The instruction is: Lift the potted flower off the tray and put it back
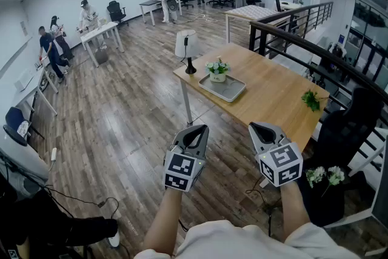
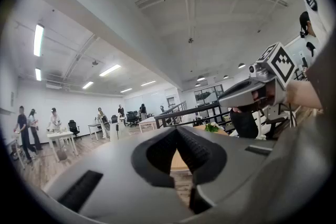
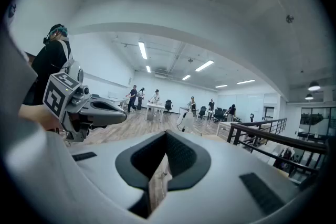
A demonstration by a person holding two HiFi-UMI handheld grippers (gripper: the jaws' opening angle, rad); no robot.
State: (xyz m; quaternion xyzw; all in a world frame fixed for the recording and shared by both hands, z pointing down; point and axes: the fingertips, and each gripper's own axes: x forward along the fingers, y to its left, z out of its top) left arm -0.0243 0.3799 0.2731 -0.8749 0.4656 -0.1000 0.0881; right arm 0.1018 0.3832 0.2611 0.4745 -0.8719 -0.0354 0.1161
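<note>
Nearest, the left hand-held gripper [image 1: 195, 128] and the right hand-held gripper [image 1: 262, 125] are held side by side over the wooden floor [image 1: 121, 130], each with its jaws pressed together and nothing between them. Beyond them stands the wooden bench [image 1: 273, 94], well apart from both, bearing a grey tray [image 1: 233, 91] near its left end. The potted flower [image 1: 217, 69] — white blooms in a pale pot — stands upright on the tray's far corner.
</note>
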